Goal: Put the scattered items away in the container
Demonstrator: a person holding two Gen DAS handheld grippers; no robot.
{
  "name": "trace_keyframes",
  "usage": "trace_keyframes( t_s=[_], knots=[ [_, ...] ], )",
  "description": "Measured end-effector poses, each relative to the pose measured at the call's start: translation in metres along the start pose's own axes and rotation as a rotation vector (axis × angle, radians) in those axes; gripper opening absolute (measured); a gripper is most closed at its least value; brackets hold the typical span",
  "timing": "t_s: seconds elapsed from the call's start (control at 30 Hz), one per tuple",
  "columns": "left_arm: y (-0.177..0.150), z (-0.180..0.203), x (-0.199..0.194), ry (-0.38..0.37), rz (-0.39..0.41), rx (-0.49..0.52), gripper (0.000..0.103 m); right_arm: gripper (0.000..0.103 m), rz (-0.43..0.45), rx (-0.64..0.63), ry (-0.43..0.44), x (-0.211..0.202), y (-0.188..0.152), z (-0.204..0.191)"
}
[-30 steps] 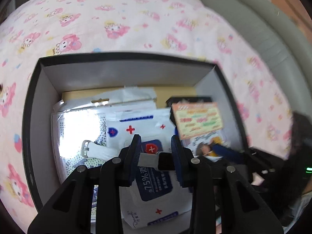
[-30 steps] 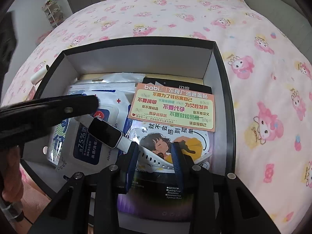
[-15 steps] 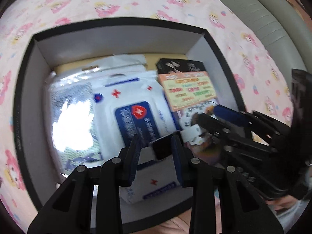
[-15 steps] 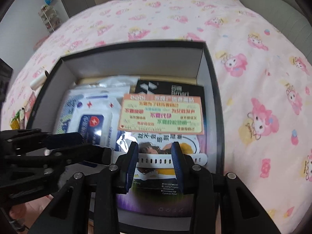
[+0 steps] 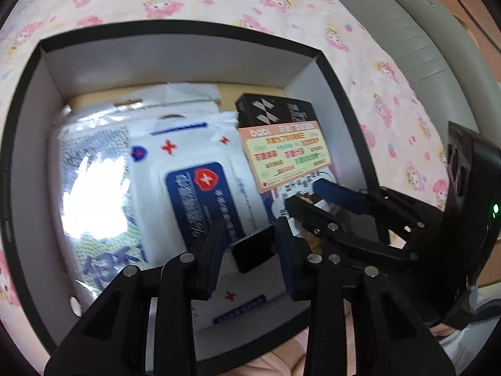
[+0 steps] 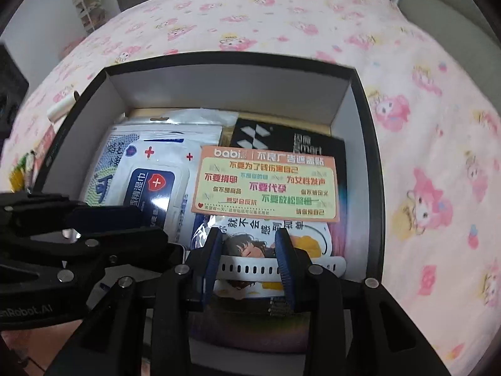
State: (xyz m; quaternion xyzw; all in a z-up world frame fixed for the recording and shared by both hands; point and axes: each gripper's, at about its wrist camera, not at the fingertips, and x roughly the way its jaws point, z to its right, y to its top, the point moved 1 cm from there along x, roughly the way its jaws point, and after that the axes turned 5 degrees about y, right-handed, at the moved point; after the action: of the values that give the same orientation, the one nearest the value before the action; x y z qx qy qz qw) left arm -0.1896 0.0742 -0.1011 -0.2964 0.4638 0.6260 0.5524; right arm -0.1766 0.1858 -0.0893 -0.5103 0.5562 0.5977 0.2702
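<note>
Both reaching low over the box: left gripper clamped on the smartwatch's dark face above the wipes pack, right gripper clamped on its white strap, stretched crosswise above the booklet

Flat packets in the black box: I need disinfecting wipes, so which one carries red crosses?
The white wipes packet with the dark blue shield label, left of the orange sticker card; the others show none.

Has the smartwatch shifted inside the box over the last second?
Yes. The smartwatch has moved from over the wipes pack toward the box's near edge, its strap now across the illustrated packet.
</note>
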Motion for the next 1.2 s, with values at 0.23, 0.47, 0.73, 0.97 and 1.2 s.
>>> trace_keyframes(
  t_s=[0.23, 0.47, 0.73, 0.97, 1.2],
  knots=[
    [-0.01, 0.0, 0.001, -0.074, -0.067, -0.027, 0.031, 0.031, -0.038, -0.009, 0.048, -0.008, -0.026, -0.003],
    [-0.023, -0.013, -0.006, -0.069, -0.028, -0.097, 0.032, 0.031, 0.033, 0.02, 0.041, -0.014, -0.024, 0.002],
    [-0.024, -0.007, -0.006, -0.078, -0.045, -0.089, 0.034, 0.032, -0.011, 0.008, 0.054, -0.006, -0.033, -0.005],
    [-0.025, -0.004, -0.016, -0.017, 0.01, -0.092, 0.036, 0.032, 0.018, 0.06, 0.074, -0.01, -0.03, 0.002],
    [-0.029, -0.002, -0.011, -0.023, 0.0, -0.104, 0.039, 0.032, 0.055, 0.056, -0.008, -0.014, -0.029, 0.004]
  ],
)
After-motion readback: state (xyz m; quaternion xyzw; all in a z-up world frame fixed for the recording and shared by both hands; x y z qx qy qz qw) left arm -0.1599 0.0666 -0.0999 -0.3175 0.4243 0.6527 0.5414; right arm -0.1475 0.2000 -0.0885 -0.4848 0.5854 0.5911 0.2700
